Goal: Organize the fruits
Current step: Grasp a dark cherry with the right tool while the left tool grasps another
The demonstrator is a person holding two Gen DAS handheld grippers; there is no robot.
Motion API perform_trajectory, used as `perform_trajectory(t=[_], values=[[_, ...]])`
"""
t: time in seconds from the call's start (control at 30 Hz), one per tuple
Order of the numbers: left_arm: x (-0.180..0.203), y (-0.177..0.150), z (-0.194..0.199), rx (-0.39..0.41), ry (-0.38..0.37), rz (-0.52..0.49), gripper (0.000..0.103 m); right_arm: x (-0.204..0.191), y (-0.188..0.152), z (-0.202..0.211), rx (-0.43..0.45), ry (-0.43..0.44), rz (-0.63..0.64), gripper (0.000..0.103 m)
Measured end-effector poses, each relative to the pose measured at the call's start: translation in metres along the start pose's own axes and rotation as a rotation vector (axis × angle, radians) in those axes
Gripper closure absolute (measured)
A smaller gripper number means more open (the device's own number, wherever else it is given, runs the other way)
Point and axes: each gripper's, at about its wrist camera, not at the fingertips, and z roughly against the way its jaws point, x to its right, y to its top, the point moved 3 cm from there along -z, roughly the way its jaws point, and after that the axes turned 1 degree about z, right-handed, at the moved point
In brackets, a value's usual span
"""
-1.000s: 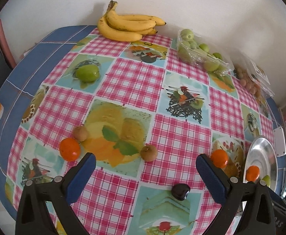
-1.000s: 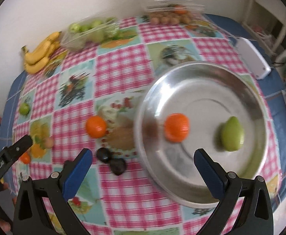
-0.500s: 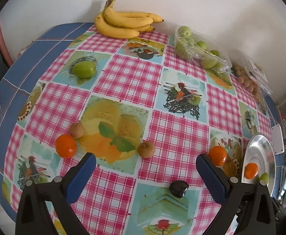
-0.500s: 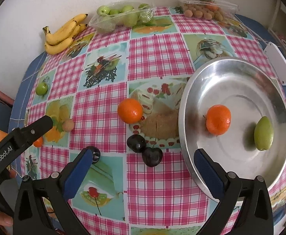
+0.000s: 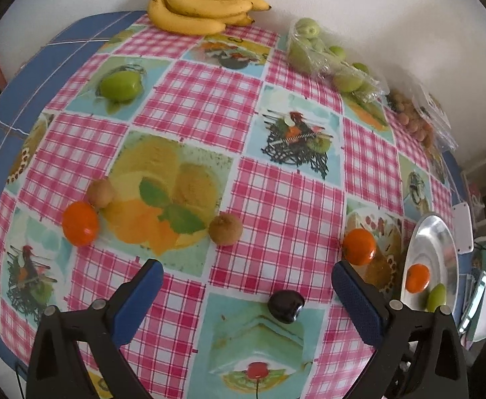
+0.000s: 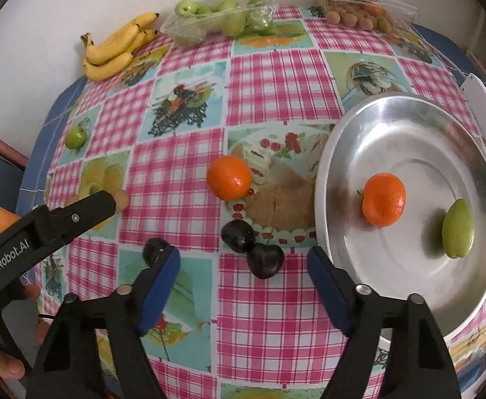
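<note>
Change: the right gripper now hangs over the dark plums beside the metal plate; a second ago it sat above the plate, with the orange in the plate nearer its centre line.
Right gripper state: jaws closing, nothing between the pads yet; the nearest dark plum lies just ahead of the gap, untouched.
Left gripper state: the left gripper is released, jaws wide, holding nothing; its view is much as a second ago.
Meaning for the task: the drop into the plate looks finished, and I judge the next pick is one of the plums.
Plate contents: an orange at the plate's centre and a green fruit at its 4 o'clock.
Plums: two glossy, near-black fruits touching each other at the plate's 8 o'clock, on the checked tablecloth; a third dark plum sits between the left gripper's fingers, below them.
Loose fruit left: an orange at 11 o'clock from the plums, another orange, two brown kiwis, a green fruit.
Far edge: bananas at 12 o'clock, by the wall.
</note>
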Motion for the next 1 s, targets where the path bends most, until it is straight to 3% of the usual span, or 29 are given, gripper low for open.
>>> perform_trajectory(t=[0.17,0.27,0.33,0.43,0.67,0.73,0.87,1.0], values=[[0.008,-0.006,-0.013,-0.066,-0.075,0.002,0.012,0.004,-0.001,-0.007,-0.024,-0.008,-0.005,0.052],[0.012,-0.009,-0.019,-0.092,-0.075,-0.006,0.014,0.005,-0.002,-0.013,-0.045,0.008,-0.006,0.058],[0.015,-0.012,-0.022,-0.105,-0.076,-0.016,0.023,0.006,-0.002,-0.016,-0.053,-0.001,-0.007,0.059],[0.018,-0.015,-0.027,-0.126,-0.083,-0.025,0.03,0.009,-0.002,-0.019,-0.058,-0.005,-0.007,0.068],[0.025,-0.021,-0.034,-0.155,-0.091,-0.046,0.038,0.011,-0.004,-0.027,-0.073,-0.003,-0.006,0.074],[0.027,-0.023,-0.036,-0.164,-0.093,-0.047,0.049,0.012,-0.004,-0.028,-0.074,0.005,-0.011,0.074],[0.028,-0.026,-0.039,-0.181,-0.094,-0.053,0.054,0.013,-0.005,-0.028,-0.07,0.011,-0.01,0.075],[0.03,-0.03,-0.041,-0.196,-0.11,-0.057,0.068,0.015,-0.006,-0.027,-0.068,0.024,-0.022,0.076]])
